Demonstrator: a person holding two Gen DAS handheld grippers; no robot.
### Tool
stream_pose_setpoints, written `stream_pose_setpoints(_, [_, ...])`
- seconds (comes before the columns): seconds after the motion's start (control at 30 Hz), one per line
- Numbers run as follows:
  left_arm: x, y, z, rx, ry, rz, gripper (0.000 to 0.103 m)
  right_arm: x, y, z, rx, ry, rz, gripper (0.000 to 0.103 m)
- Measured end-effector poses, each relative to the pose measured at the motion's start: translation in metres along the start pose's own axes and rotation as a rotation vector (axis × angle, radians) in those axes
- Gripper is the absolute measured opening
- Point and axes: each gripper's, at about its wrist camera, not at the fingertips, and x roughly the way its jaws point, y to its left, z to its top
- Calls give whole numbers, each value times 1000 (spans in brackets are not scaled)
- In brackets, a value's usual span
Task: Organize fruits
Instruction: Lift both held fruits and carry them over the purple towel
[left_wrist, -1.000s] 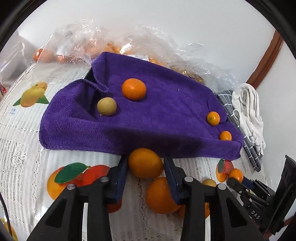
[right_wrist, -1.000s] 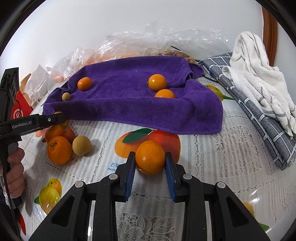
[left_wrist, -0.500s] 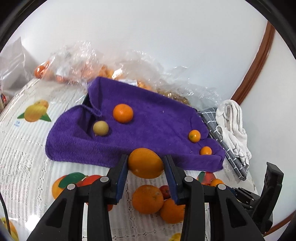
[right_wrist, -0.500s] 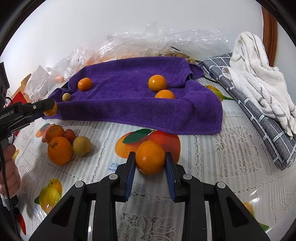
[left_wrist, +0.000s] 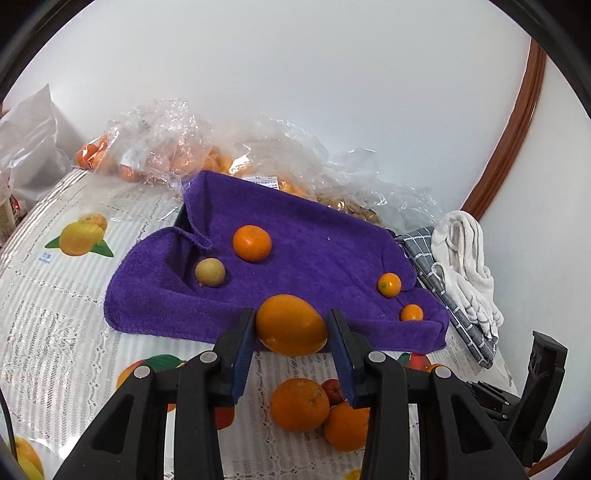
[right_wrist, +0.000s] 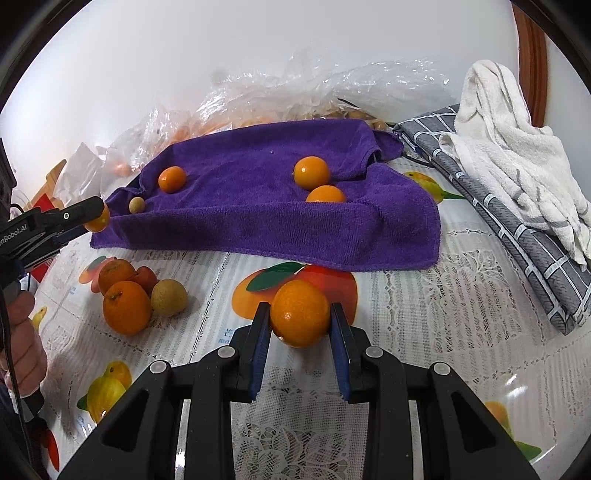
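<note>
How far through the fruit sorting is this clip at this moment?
Partway. Done: four fruits already sit on the purple towel, two at its left end and two at its right. In hand: each set of tongs grips an orange fruit, the left tongs near the towel's front edge and the right tongs over the tablecloth. Left: a cluster of four loose fruits on the table.

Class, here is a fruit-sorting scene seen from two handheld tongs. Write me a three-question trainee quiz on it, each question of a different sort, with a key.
1. True or false: the left tongs are empty.
2. How many fruits lie on the purple towel? A) two B) four C) six
3. Fill in: the right tongs grip an ____ fruit.

Key:
1. False; they hold a large orange.
2. B.
3. Orange; it is a small orange.
</note>
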Motion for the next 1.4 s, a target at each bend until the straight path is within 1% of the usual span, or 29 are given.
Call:
stream_pose_setpoints(0.13, [-2, 3, 0, -13, -8, 0, 37, -1, -1, 0, 0, -1, 8, 31])
stream_pose_setpoints(0.53, [-5, 6, 3, -18, -31, 39, 37, -4, -7, 0, 39, -21, 19, 31])
stream_pose_setpoints(0.8, [-9, 8, 4, -27, -41, 34, 37, -8, -7, 1, 48, -28, 11, 31])
stream_pose_setpoints(1.0, [-11, 10, 6, -39, -48, 31, 37, -22, -5, 7, 54, -54, 23, 31])
stream_pose_setpoints(1.07, [-13, 11, 5, -33, -60, 44, 37, -26, -6, 10, 58, -65, 29, 31])
stream_pose_setpoints(1.13, [-14, 10, 5, -12, -71, 87, 37, -29, -7, 14, 60, -76, 10, 31])
stream_pose_setpoints(1.2, [-15, 10, 6, -9, -72, 89, 37, -31, -7, 19, 49, -81, -7, 31])
stream_pose_setpoints(1.3, [-19, 12, 8, -15, -81, 96, 37, -36, -7, 26, 42, -89, -7, 31])
stream_pose_setpoints(1.33, [-20, 13, 9, -17, -77, 108, 37, -37, -8, 28, 41, -92, -9, 31])
stream_pose_setpoints(1.4, [-22, 15, 11, -27, -71, 108, 37, -41, -9, 33, 42, -101, -8, 31])
